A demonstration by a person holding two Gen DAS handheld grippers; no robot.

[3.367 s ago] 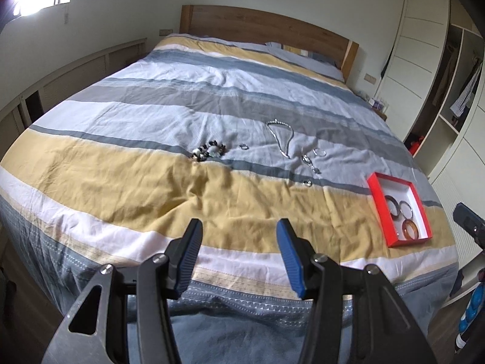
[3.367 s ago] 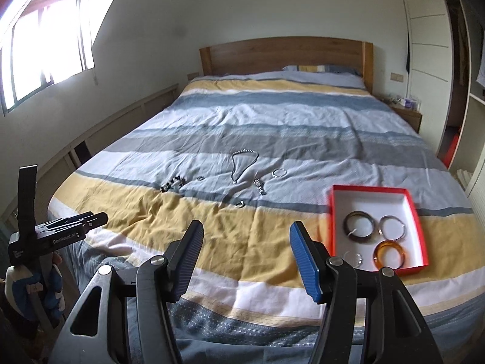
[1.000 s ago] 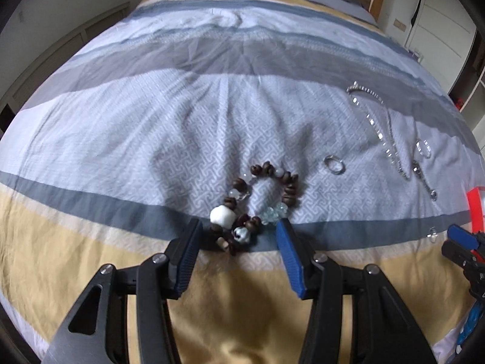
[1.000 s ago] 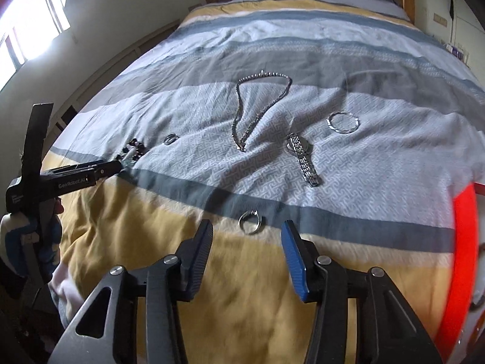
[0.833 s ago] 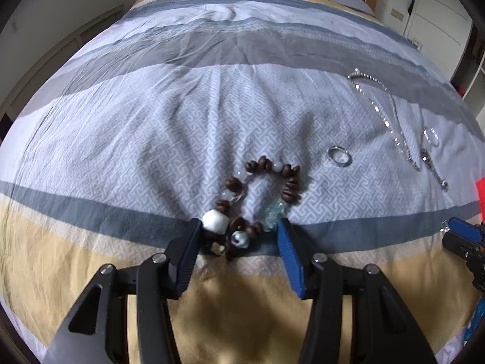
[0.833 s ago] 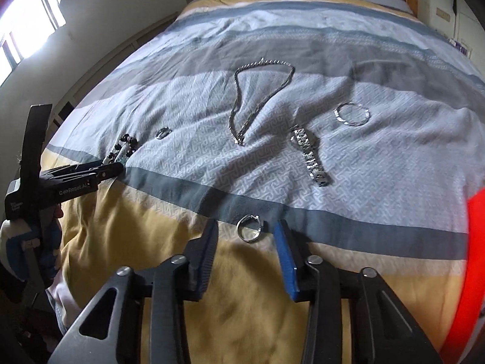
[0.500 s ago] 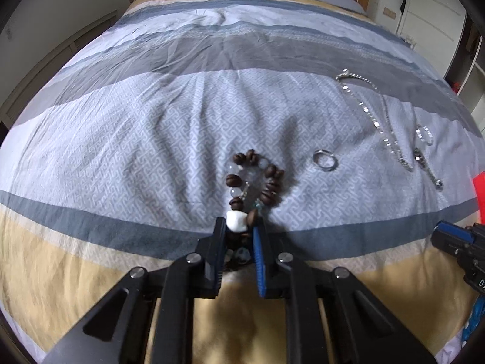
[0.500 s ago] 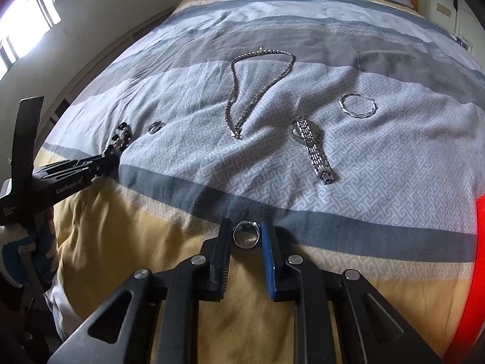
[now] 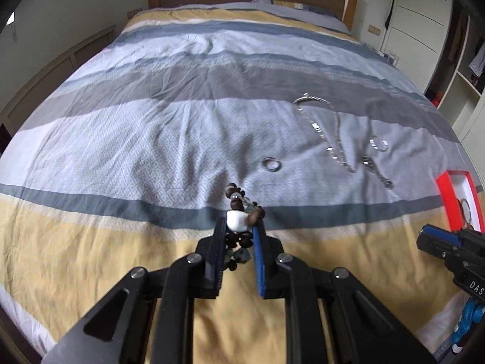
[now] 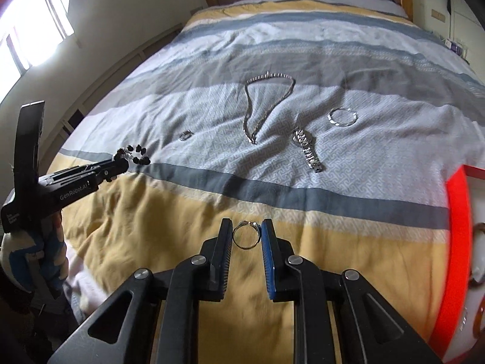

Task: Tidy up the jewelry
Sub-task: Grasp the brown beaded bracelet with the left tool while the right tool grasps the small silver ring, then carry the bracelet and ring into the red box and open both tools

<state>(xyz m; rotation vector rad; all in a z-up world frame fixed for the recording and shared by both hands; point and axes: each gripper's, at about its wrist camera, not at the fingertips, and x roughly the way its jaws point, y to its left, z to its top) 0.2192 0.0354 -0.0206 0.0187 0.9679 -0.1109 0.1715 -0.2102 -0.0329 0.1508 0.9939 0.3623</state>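
Pinching the beaded bracelet [image 9: 239, 221], the left gripper [image 9: 239, 235] has lifted it off the bed [image 9: 121, 139]; the right gripper [image 10: 247, 236] likewise clamps the ring [image 10: 247, 236], both ready for the red box [image 10: 456, 242] at the bed's right edge.

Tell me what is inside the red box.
In the left wrist view, the red box shows a white floor and one thin ring-shaped bangle. The right wrist view shows an amber bangle at its blurred edge. The rest of the box is cut off.
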